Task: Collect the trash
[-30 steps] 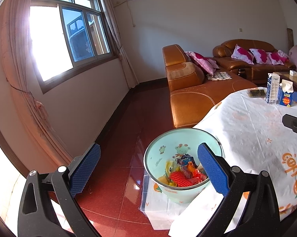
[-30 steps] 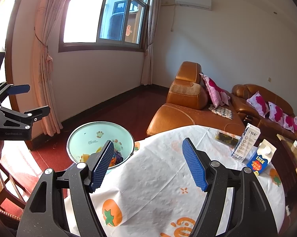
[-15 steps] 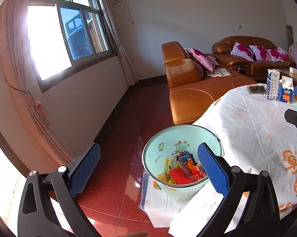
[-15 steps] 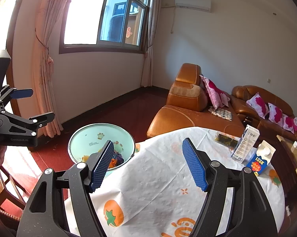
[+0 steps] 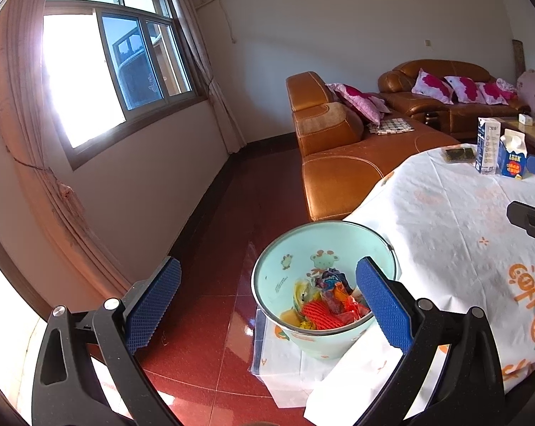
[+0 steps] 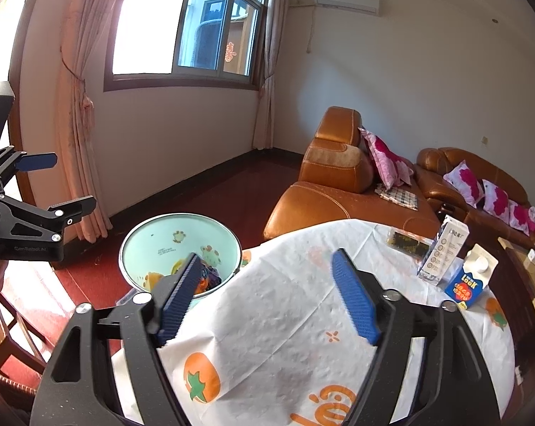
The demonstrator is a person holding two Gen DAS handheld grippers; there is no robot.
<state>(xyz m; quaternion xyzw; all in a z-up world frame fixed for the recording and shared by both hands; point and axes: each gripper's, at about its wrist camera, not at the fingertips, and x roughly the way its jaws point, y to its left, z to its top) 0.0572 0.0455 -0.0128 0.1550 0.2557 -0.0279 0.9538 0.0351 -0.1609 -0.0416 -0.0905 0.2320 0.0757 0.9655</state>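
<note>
**Ana:** At the lower middle of the left wrist view sits the pale green bucket [image 5: 324, 284], already holding crumpled wrappers [image 5: 329, 301]. It stands on a low white support just off the edge of the surface [image 5: 445, 234], not on it.

**Ben:** And the jaws?

**Ana:** The left gripper [image 5: 267, 305] has its jaws wide apart with nothing between them. The right gripper [image 6: 267, 298] has its jaws opening, also with nothing between the pads; only tablecloth shows behind them.

**Ben:** What could go wrong?

**Ana:** I judge the bucket is the weak spot. One pad of the left gripper looks close to its near rim, so a careless sweep could tip it and spill the wrappers onto the red floor [image 5: 210, 248]. The cloth also hangs loose over the edge, and a finger could snag it and drag the cartons.

**Ben:** Which cartons?

**Ana:** A tall white carton [image 6: 441, 252] and a blue juice carton [image 6: 470, 277], at the right of the right wrist view, near the far edge beside a dark packet [image 6: 407, 243]. A hard push there could send them off.

**Ben:** Room to move?

**Ana:** The middle of the surface is bare cloth, so there is open room there. The sofa [image 6: 338, 191] stands just behind the far edge.
</note>
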